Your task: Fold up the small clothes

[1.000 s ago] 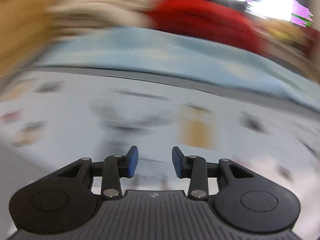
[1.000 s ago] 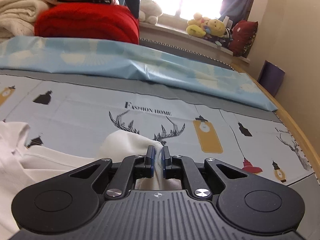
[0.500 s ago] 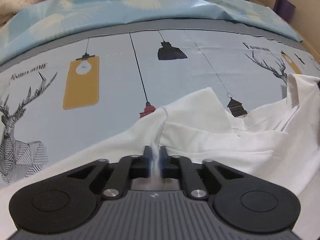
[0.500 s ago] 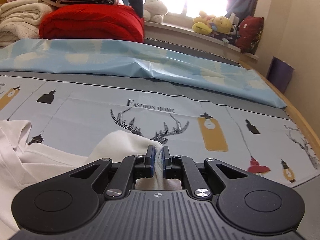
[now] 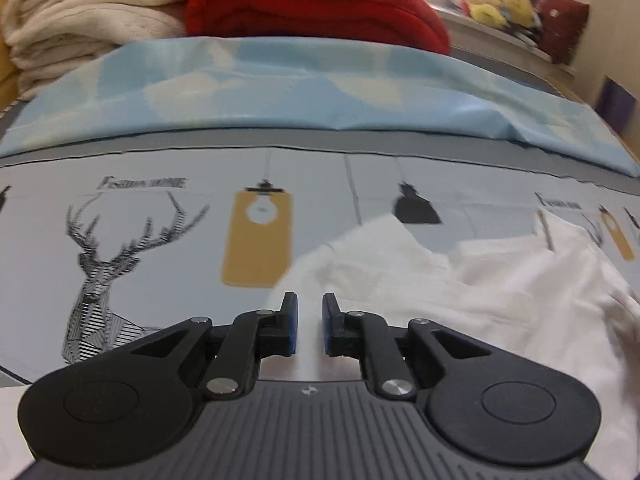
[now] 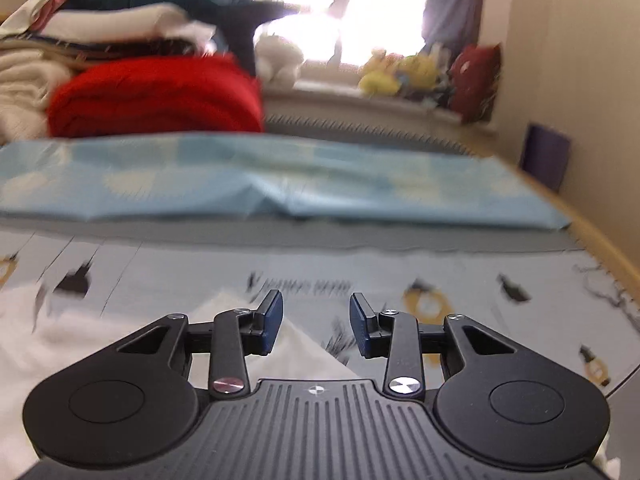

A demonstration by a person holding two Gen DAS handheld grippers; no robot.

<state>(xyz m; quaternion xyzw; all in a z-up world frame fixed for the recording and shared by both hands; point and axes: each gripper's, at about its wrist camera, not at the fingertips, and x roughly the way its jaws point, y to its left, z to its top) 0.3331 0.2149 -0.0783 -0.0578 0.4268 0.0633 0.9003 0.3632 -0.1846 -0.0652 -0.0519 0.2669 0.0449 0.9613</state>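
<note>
**Both jaws free, next fold to pick**

My left gripper [image 5: 309,322] has its jaws narrowly parted and empty; my right gripper [image 6: 316,322] gapes wide. The white garment [image 5: 460,292] lies rumpled on the printed sheet [image 5: 160,240]. I should pinch matching edges low and lift evenly.

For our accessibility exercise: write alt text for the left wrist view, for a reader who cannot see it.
The left gripper, fingers slightly apart and holding nothing, hovers over a crumpled white garment on a printed bedsheet with deer and lamp motifs. Behind lie a blue cloth and folded red blanket and cream blanket.
</note>
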